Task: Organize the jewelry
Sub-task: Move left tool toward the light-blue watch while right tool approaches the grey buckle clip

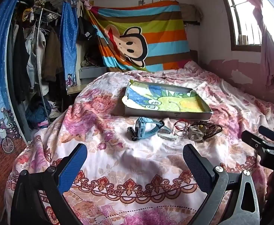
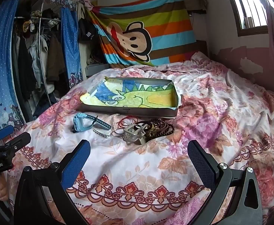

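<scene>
A shallow grey tray lined with a crayon dinosaur drawing lies on the floral bedspread; it also shows in the right wrist view. In front of it lie a light blue watch, a silver clip, thin red and silver bangles, a silver piece and dark beaded bracelets. My left gripper is open and empty, short of the watch. My right gripper is open and empty, short of the bangle pile.
The bed fills the foreground. A crowded clothes rack with blue curtains stands left. A striped monkey blanket hangs behind. A window is at right. The right gripper's body shows at the left view's right edge.
</scene>
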